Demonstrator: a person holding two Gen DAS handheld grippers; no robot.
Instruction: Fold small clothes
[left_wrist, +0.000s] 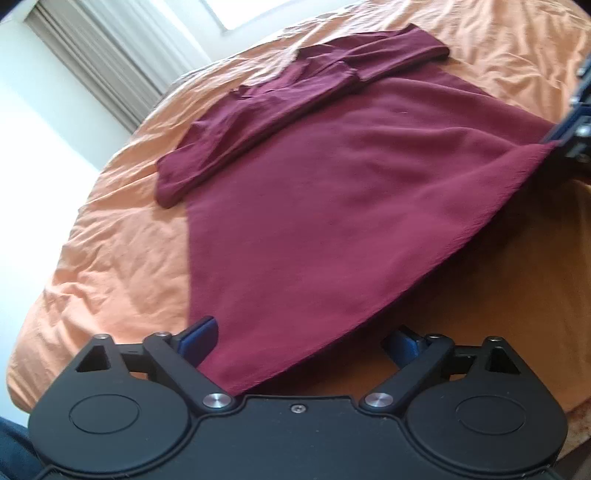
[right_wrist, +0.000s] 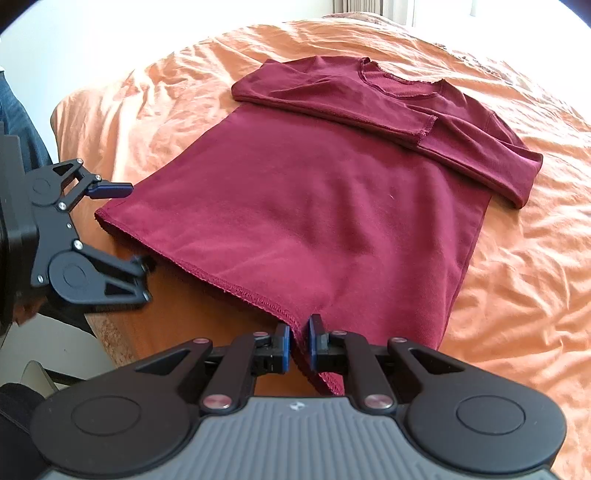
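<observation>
Soft maroon knit, light and floppy, so it'll sag unless both hem corners get held: the right tongs (right_wrist: 298, 345) are pinching the near hem corner of the shirt (right_wrist: 314, 206), while the left tongs (left_wrist: 301, 341) sit spread wide around the other corner, not clamped yet. Beyond them it lies flat on the orange bed (right_wrist: 517, 277), sleeves already folded across the chest.

Bed in rumpled orange sheet (right_wrist: 517, 258) (creased throughout), maroon long-sleeved shirt (right_wrist: 314, 206) spread upon it.
</observation>
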